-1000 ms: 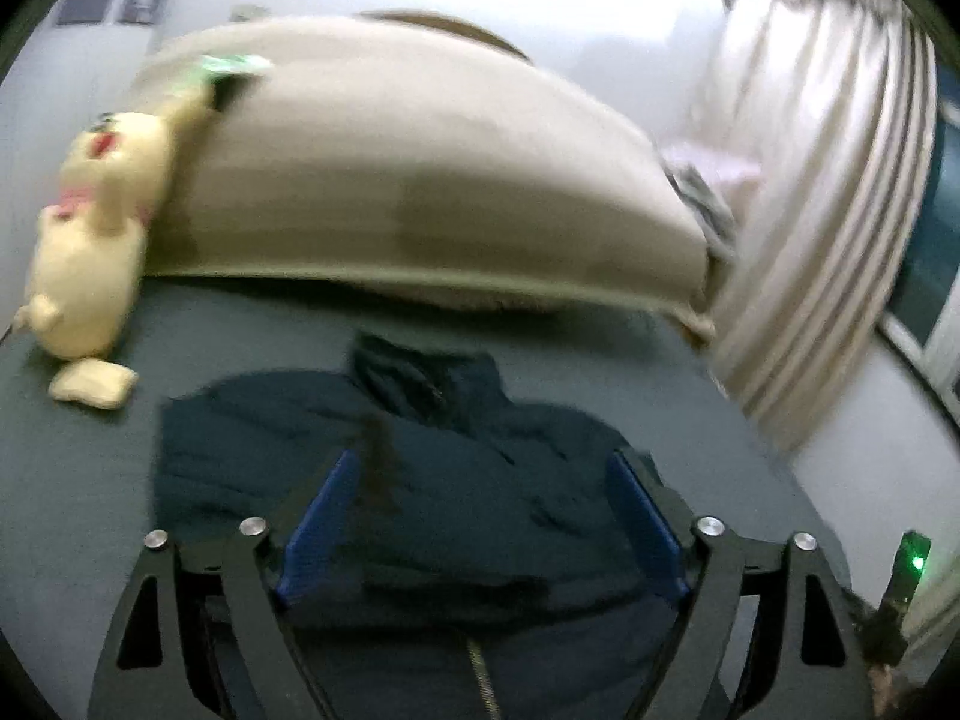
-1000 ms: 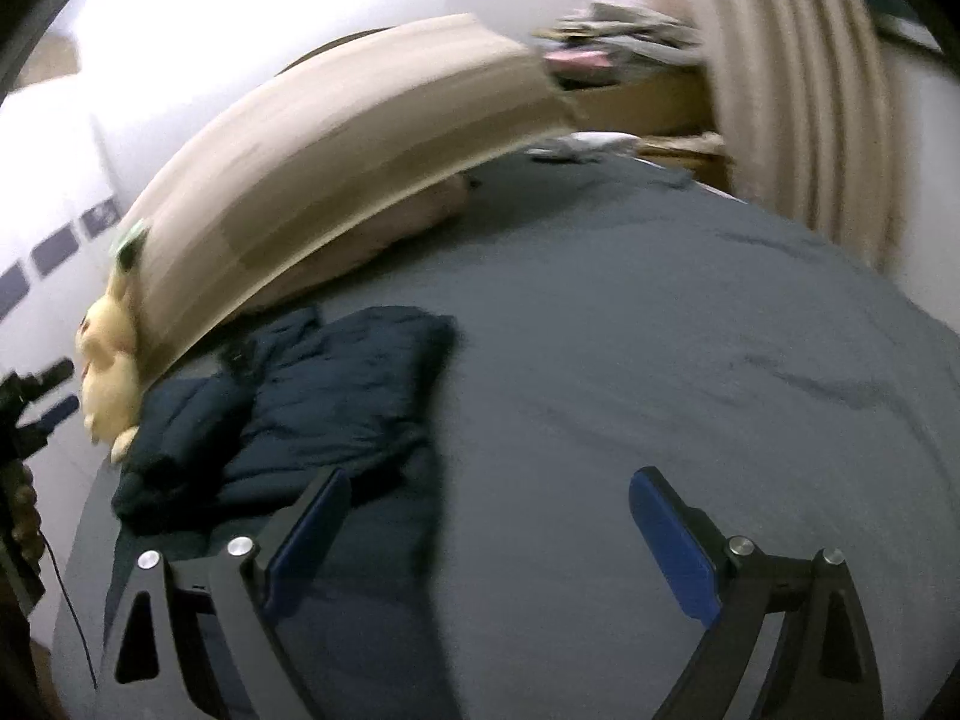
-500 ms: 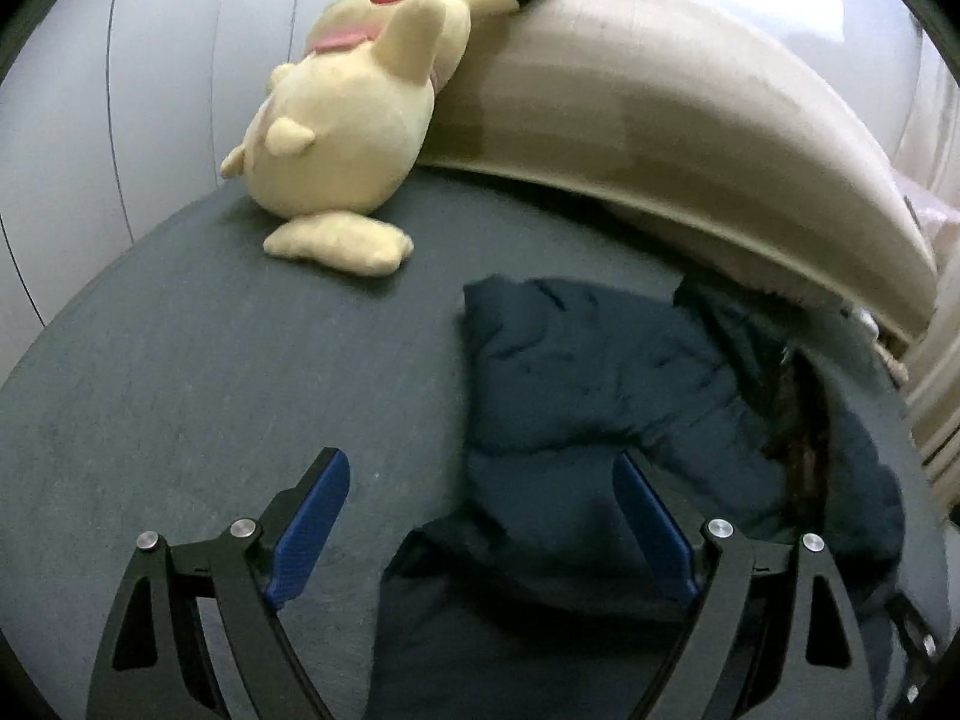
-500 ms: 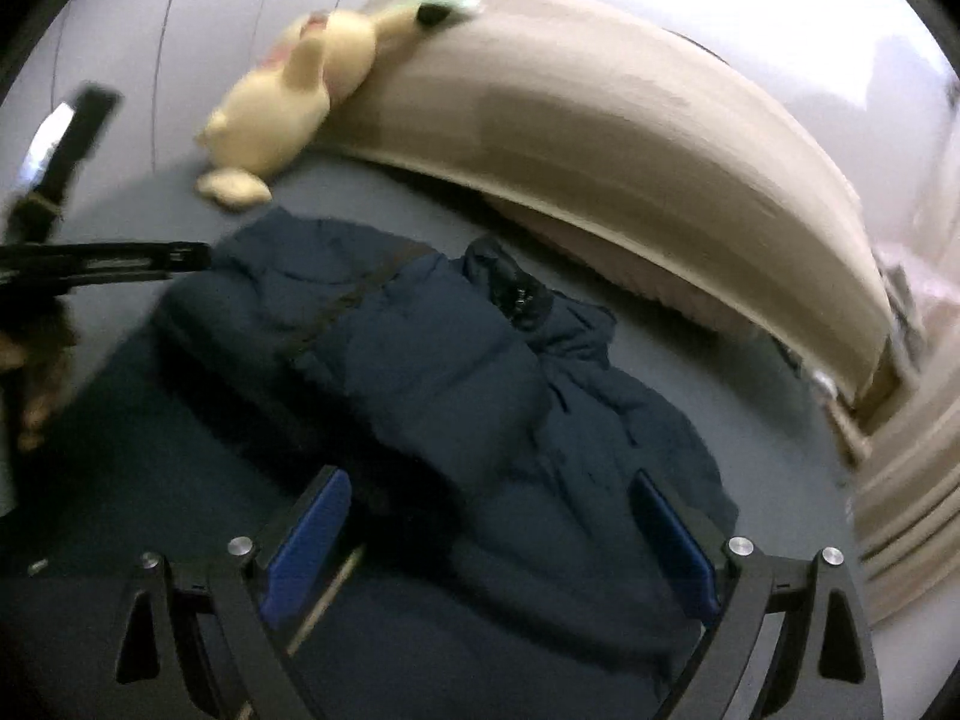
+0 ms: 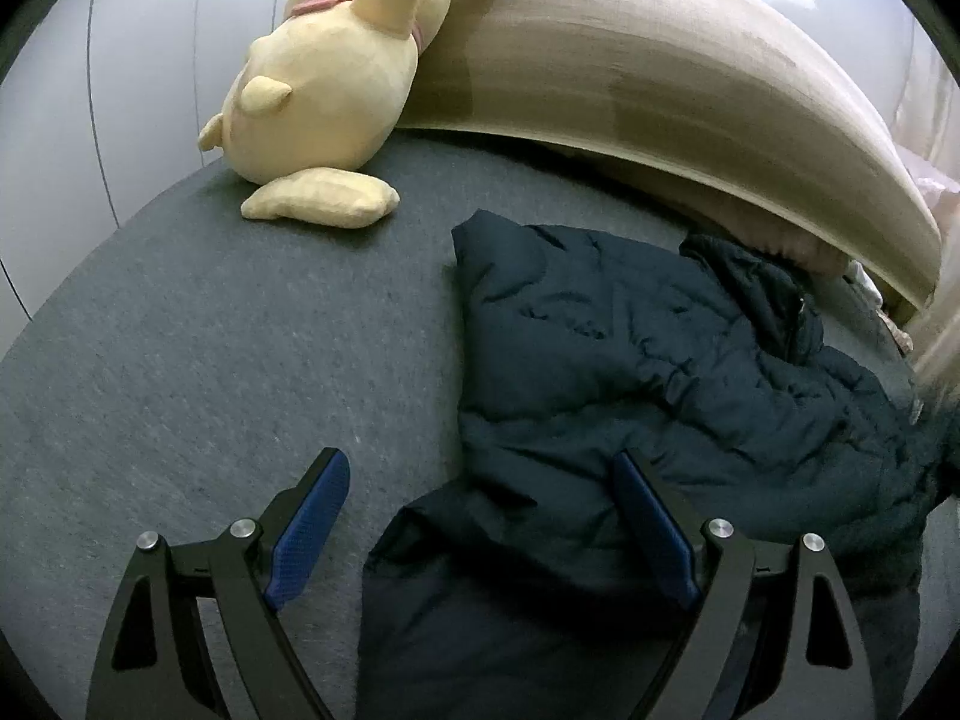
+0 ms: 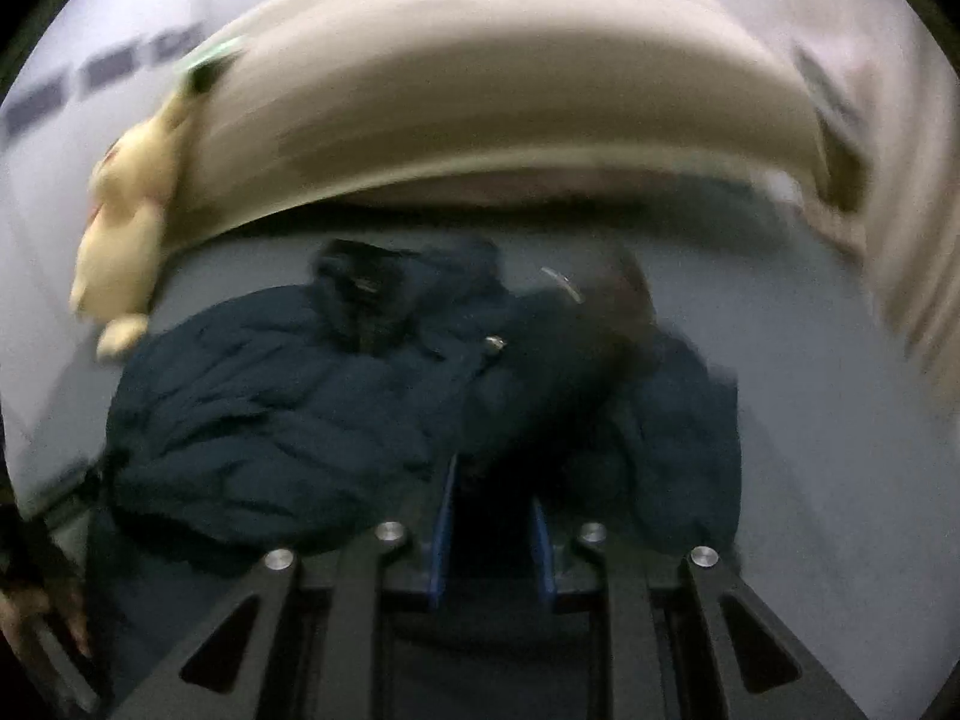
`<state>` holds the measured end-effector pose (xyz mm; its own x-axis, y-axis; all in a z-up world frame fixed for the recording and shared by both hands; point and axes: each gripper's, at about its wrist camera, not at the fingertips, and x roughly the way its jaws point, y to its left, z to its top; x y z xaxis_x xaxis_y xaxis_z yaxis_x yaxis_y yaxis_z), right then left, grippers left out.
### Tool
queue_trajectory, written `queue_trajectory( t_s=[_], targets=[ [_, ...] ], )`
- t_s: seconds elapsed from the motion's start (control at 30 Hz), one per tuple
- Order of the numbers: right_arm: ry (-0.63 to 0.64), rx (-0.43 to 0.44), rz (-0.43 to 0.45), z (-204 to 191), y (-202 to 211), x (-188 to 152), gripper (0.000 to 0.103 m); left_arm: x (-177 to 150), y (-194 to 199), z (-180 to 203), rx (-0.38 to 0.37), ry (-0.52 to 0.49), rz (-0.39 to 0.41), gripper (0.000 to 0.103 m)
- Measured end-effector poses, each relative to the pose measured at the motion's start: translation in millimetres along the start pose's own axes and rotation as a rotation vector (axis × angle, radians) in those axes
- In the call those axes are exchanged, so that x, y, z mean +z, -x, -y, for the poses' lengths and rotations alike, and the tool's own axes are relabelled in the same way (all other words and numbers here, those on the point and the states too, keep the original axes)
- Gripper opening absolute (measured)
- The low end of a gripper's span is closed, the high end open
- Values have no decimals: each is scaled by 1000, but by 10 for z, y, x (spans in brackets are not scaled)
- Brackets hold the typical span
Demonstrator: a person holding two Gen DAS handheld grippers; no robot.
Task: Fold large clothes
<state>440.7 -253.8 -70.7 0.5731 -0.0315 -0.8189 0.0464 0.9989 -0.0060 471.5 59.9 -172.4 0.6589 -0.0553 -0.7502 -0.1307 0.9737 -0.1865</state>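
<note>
I see the dark puffer jacket lying rumpled on the grey bed, one sleeve thrown across its front, no neat fold made. My right tool has just been closing and pinches jacket fabric; my left tool hangs spread over its edge. Most folding remains.

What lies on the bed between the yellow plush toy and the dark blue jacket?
Nothing: in the left wrist view only bare grey bedsheet lies between the yellow plush toy and the dark blue jacket.
</note>
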Motion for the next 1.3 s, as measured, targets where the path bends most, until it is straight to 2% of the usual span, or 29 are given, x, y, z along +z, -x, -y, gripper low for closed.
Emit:
queue_trajectory(
  t_s=[0.07,0.23,0.3,0.37,0.43,0.47,0.5,0.57,0.67,0.73,0.8,0.9,0.93,0.97,1.0,1.03,1.1,1.23,1.3],
  targets=[
    [-126,74,-76,264,-193,-133,24,-8,-8,21,3,-14,-1,90],
    [-276,204,-119,487,-365,-327,26,-22,-34,27,14,-24,-4,90],
    [-366,265,-127,638,-401,-330,35,-27,-61,24,17,-25,-13,90],
    [-453,313,-120,760,-403,-330,92,-34,-89,19,18,-25,-22,90],
    [-538,387,-71,898,-335,-336,94,-30,-103,8,14,-20,-28,90],
    [-543,395,-62,906,-311,-291,94,-30,-108,6,14,-19,-30,91],
    [-525,374,-54,910,-282,-258,94,-29,-114,8,16,-19,-33,91],
    [-454,259,-60,899,-259,-175,94,-27,-129,7,19,-19,-38,91],
    [-383,169,-49,886,-231,-99,93,-22,-116,2,22,-18,-40,92],
    [-381,158,-21,944,-145,-95,93,1,-24,17,35,-25,-19,91],
    [-394,188,-18,1032,-72,-115,93,45,115,27,40,-19,30,91],
    [-381,199,-30,1024,-66,-102,93,121,320,101,2,-5,100,91],
    [-387,207,-37,1040,-115,-84,92,129,333,150,1,-22,105,91],
    [-391,218,-56,1036,-185,-71,83,128,307,223,8,-54,100,91],
    [-385,221,-99,1013,-282,-70,69,114,220,291,28,-86,68,91],
    [-372,209,-150,990,-366,-94,27,93,106,329,62,-106,18,91],
    [-315,175,-168,908,-423,-77,20,4,-167,374,105,-147,-104,91],
    [-61,32,-7,599,47,31,17,-29,-166,402,129,-176,-88,91],
    [-12,-17,-32,574,-58,-9,17,-36,-161,456,146,-195,-91,91]
  ],
)
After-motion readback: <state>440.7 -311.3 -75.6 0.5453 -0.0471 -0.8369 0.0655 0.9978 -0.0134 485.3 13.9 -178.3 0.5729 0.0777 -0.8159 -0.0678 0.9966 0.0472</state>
